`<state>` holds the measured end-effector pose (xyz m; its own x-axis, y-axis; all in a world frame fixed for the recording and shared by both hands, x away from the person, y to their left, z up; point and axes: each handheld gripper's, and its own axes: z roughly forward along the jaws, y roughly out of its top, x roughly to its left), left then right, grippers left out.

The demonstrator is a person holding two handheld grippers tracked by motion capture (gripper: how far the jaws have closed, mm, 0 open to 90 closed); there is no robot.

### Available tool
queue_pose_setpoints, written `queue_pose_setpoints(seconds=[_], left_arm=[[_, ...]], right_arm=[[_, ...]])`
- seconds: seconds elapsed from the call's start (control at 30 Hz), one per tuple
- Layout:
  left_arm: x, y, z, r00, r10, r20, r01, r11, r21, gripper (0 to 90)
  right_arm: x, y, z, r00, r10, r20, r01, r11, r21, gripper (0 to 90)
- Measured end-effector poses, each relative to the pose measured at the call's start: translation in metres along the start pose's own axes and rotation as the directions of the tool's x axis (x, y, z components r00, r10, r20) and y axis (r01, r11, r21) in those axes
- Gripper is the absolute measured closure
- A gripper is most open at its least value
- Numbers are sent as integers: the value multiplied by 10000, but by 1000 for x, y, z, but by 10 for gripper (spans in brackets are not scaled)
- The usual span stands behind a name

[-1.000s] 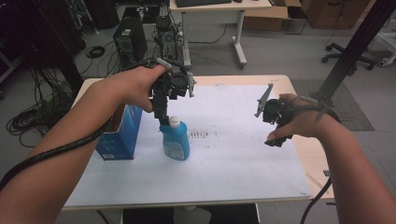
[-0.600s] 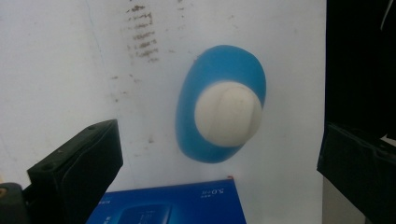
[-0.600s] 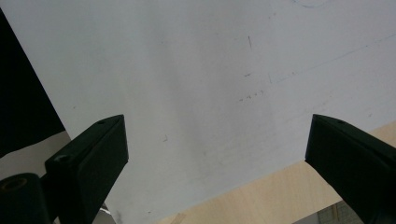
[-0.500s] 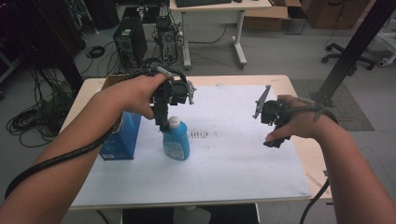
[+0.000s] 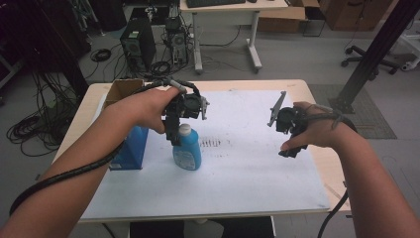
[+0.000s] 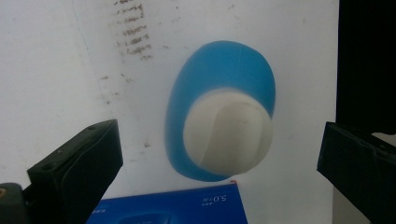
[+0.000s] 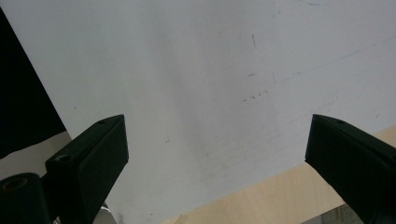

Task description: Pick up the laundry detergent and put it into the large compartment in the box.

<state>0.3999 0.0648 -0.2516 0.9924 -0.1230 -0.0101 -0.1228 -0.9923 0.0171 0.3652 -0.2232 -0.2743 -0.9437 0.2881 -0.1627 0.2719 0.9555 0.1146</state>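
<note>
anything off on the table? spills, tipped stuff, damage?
Nothing tipped or spilled. The blue bottle stands upright with its white cap on, beside the blue box. Only oddity: dark smudges on the white mat just right of the bottle. They look like old scuffs, not fresh liquid.

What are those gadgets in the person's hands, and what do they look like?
Each hand grips a black tool with two blocky black jaws. The left gripper has a thick black cable trailing back along the forearm. The right gripper carries a grey three-cornered plate and a dark cable. Both forearms are bare, with no sleeves showing.
</note>
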Motion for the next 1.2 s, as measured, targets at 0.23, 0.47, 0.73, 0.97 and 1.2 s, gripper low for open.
queue_pose_setpoints(seconds=[0.23, 0.47, 0.73, 0.97, 1.2], left_arm=[[0, 0, 5, 9999, -9, -166, 8, 10000, -79, 4], [-1, 1, 12, 9998, 27, -183, -28, 10000, -75, 4], [-3, 1, 17, 9997, 85, -241, -88, 9999, -92, 4], [-5, 1, 22, 9993, 150, -349, -155, 9998, -134, 4], [-6, -1, 30, 9987, 175, -470, -184, 9996, -201, 4]], right_arm=[[0, 2, 1, 10000, -12, -54, 12, 10000, -4, 59], [1, 2, 1, 10000, 7, -38, -7, 10000, -13, 60], [1, 1, 2, 10000, -72, -36, 72, 10000, -59, 61], [3, 3, 5, 9999, -88, -74, 88, 9999, -78, 61], [3, 3, 6, 9999, -55, -100, 55, 10000, -61, 62]])
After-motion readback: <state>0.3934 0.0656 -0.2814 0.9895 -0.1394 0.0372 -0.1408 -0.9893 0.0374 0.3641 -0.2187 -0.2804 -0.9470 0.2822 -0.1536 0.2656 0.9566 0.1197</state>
